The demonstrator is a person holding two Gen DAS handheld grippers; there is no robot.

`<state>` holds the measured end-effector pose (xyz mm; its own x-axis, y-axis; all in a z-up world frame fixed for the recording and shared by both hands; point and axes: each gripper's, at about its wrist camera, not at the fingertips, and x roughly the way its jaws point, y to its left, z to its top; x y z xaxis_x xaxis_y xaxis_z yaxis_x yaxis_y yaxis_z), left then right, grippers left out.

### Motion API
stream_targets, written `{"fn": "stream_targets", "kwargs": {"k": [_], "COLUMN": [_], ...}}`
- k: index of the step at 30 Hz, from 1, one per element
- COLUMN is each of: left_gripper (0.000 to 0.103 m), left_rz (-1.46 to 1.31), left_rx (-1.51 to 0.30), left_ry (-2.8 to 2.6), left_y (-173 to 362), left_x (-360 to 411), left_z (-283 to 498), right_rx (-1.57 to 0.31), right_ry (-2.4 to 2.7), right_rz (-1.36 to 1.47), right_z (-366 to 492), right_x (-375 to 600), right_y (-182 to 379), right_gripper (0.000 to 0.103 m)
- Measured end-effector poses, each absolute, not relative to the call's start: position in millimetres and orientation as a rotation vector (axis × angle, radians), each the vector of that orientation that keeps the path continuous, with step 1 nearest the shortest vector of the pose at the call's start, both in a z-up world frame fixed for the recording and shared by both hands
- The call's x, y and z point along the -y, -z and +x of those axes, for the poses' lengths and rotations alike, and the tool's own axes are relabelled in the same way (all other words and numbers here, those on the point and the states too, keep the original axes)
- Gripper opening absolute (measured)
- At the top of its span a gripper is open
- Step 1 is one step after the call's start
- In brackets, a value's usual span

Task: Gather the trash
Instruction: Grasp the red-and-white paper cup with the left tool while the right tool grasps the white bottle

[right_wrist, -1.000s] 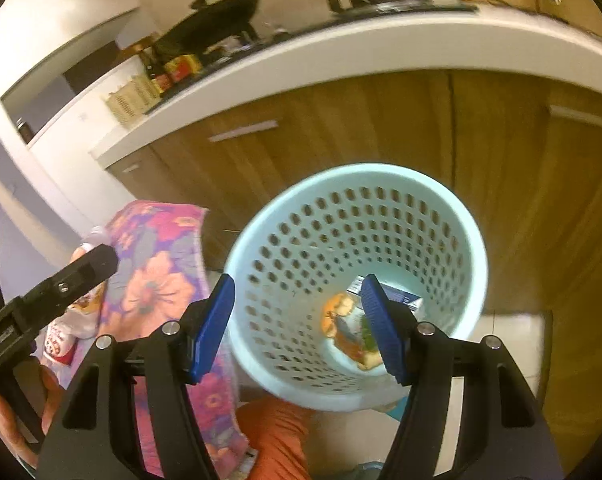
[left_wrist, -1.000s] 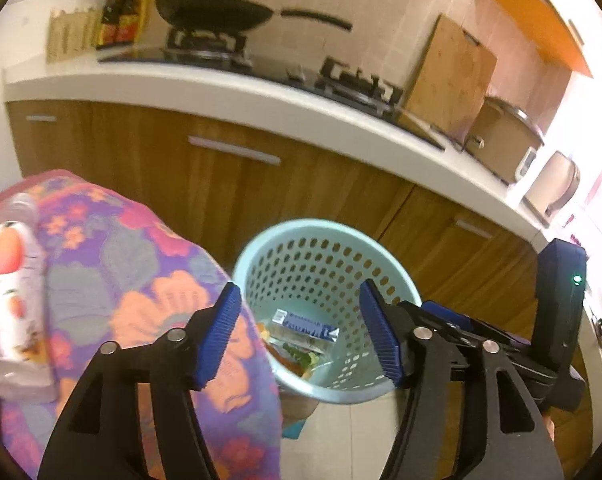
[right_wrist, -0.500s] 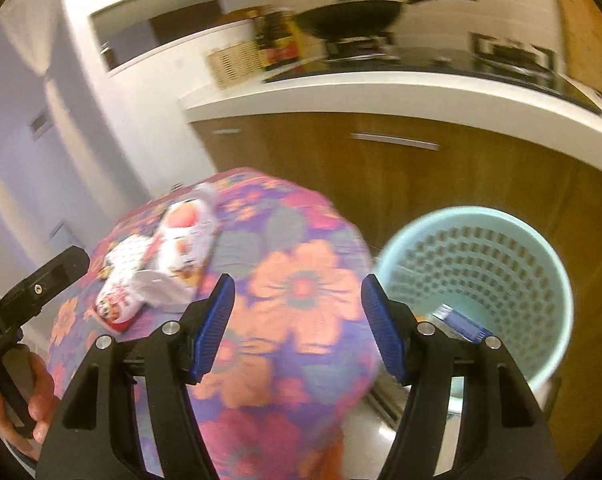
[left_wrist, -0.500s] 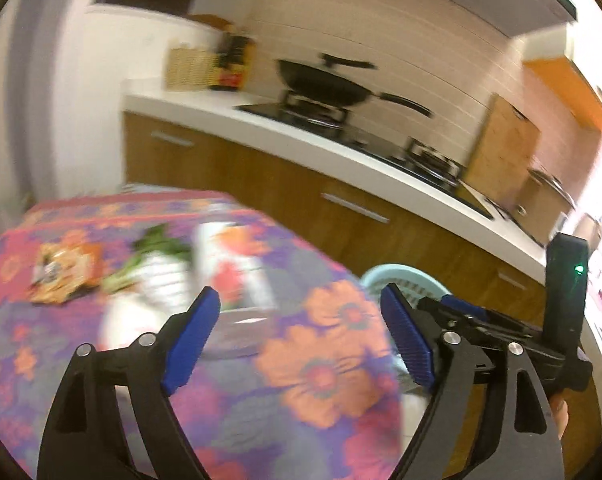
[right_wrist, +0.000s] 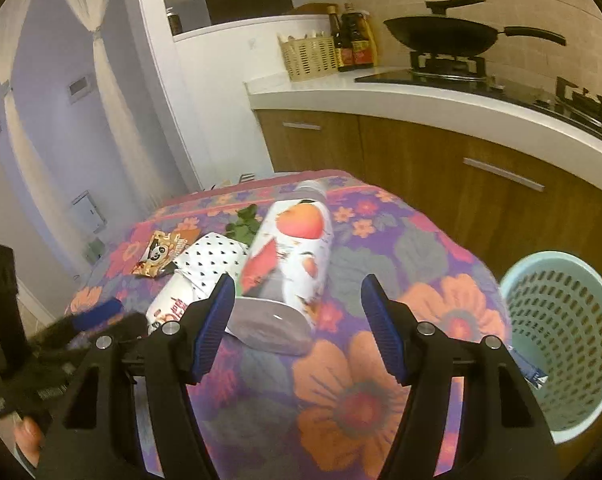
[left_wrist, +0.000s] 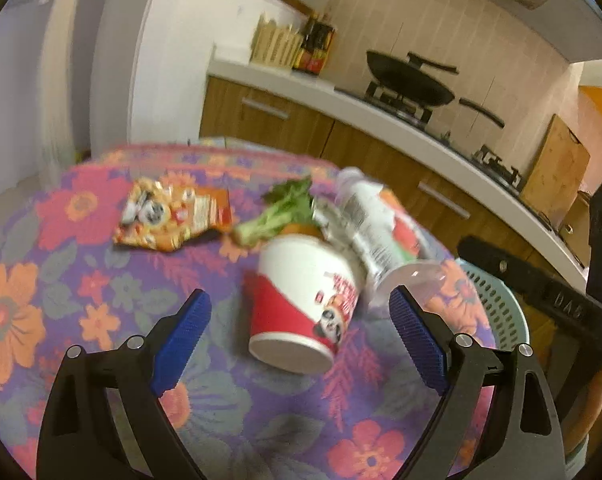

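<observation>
I have both tools back over the flowered table [left_wrist: 41,320] and neither is holding anything: the left gripper [left_wrist: 297,330] has just been spreading its jaws and now stands wide with nothing pressed between the pads, and the right gripper [right_wrist: 297,322] hangs partly open and empty too. The trash left to collect lies in a cluster toward the far edge of the table: a red-and-white paper cup [left_wrist: 301,300] on its side, directly ahead of my left jaws; a peach-printed bottle [right_wrist: 289,256] lying lengthwise beside it, lined up with my right jaws; a snack wrapper [left_wrist: 169,216] and a bit of leafy greens [left_wrist: 281,208] farther back. The mint basket [right_wrist: 565,340] stands on the floor off the table's right edge. To do this pickup well, I'd lower the left tool so its pads straddle the cup across its body, not its open mouth, and close gently, since thin paper will probably buckle. With the right, I'd take the bottle across its middle so it doesn't swing. The left view is smeared, so I can't say for sure whether cup and bottle are touching; if they are, lifting one may roll the other toward the edge.
</observation>
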<state>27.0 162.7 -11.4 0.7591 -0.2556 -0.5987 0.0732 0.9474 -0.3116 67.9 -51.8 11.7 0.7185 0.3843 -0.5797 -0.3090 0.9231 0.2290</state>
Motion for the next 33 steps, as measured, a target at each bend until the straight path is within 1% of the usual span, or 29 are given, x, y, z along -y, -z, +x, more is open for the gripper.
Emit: {"fn": "stream_targets", "kwargs": {"k": [5, 8, 10, 11, 13, 14, 18, 25, 28, 33], "left_gripper": [0.088, 0.085, 0.078, 0.072, 0.067, 0.061, 0.060, 0.059, 0.059, 0.060], "left_rz": [-0.288, -0.295, -0.311, -0.330, -0.365, -0.364, -0.344, -0.428, -0.467, -0.456], "left_rx": [-0.749, -0.774, -0.797, -0.815, -0.822, -0.819, -0.803, -0.762, -0.727, -0.700], "left_ry": [0.203, 0.207, 0.209, 0.218, 0.252, 0.260, 0.252, 0.190, 0.155, 0.132], "left_y": [27, 33, 38, 41, 44, 44, 43, 39, 36, 32], "left_x": [-161, -160, -162, -163, -166, -165, -162, -182, -194, -195], "left_z": [40, 45, 50, 53, 55, 55, 50, 32, 25, 20], "right_rx": [-0.683, -0.692, -0.699, -0.703, -0.713, -0.718, -0.737, -0.766, -0.761, -0.754], "right_ry": [-0.385, -0.381, -0.373, -0.371, -0.371, -0.365, -0.343, -0.309, -0.298, -0.280], "right_rz": [0.131, 0.136, 0.126, 0.123, 0.124, 0.121, 0.107, 0.099, 0.087, 0.057], "right_z": [81, 88, 92, 94, 98, 99, 105, 114, 114, 111], "right_x": [39, 33, 27, 24, 20, 18, 11, 7, 4, -2], "right_y": [-5, -2, 0, 1, 4, 5, 10, 19, 20, 20], "right_gripper": [0.062, 0.062, 0.062, 0.062, 0.062, 0.062, 0.062, 0.062, 0.062, 0.062]}}
